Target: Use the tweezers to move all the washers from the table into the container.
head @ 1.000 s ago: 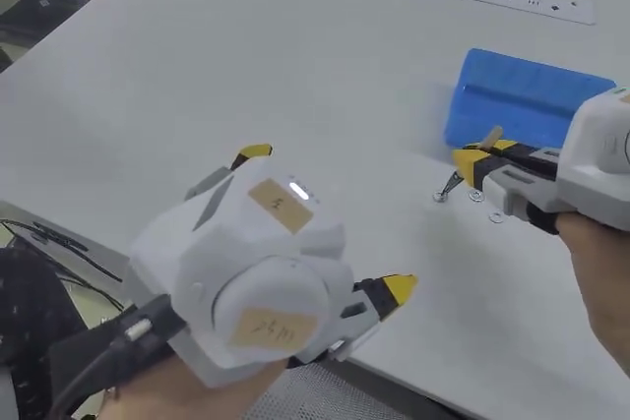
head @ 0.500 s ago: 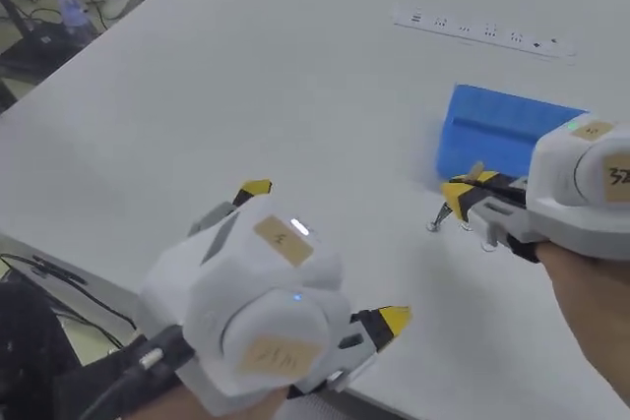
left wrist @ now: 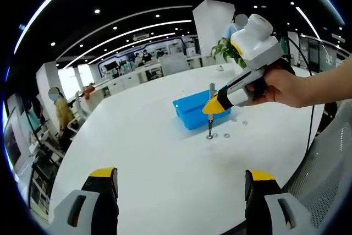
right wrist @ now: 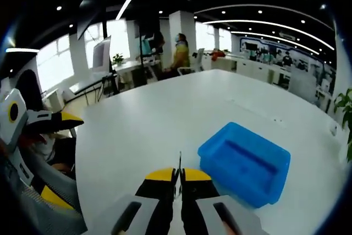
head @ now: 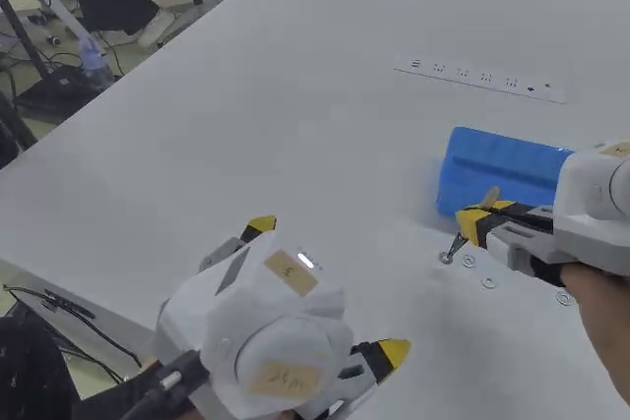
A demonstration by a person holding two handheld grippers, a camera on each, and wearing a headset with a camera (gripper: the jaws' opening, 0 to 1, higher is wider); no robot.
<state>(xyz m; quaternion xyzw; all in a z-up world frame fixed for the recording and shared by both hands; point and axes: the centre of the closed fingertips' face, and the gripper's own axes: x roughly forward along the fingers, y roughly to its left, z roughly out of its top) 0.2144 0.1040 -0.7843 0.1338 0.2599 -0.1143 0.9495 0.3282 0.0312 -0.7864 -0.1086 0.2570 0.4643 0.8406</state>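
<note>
the right gripper is hovering over the right part of the white table, and a hand is gripping its body. its two jaws are pressing together on the tweezers, clamping them near their upper end; the right gripper view is showing the thin tool rising between the closed yellow tips. the tweezers are pointing steeply down, and their tip is resting at the table surface, at the left end of a loose row of washers. whether the tip is pinching one of them cannot be told. the washers are lying flat on the table, running right from the tip, on the near side of the container. the container is a blue open-topped tray, standing upright on the table just beyond the tweezers and apart from the washers. the left gripper is hanging at the near left, over the near edge of the table, well apart from the washers and the container. its jaws are standing wide apart and are carrying nothing; the left gripper view is showing bare table between the two tips. a white power strip is lying flat on the far side of the table, beyond the container.
</note>
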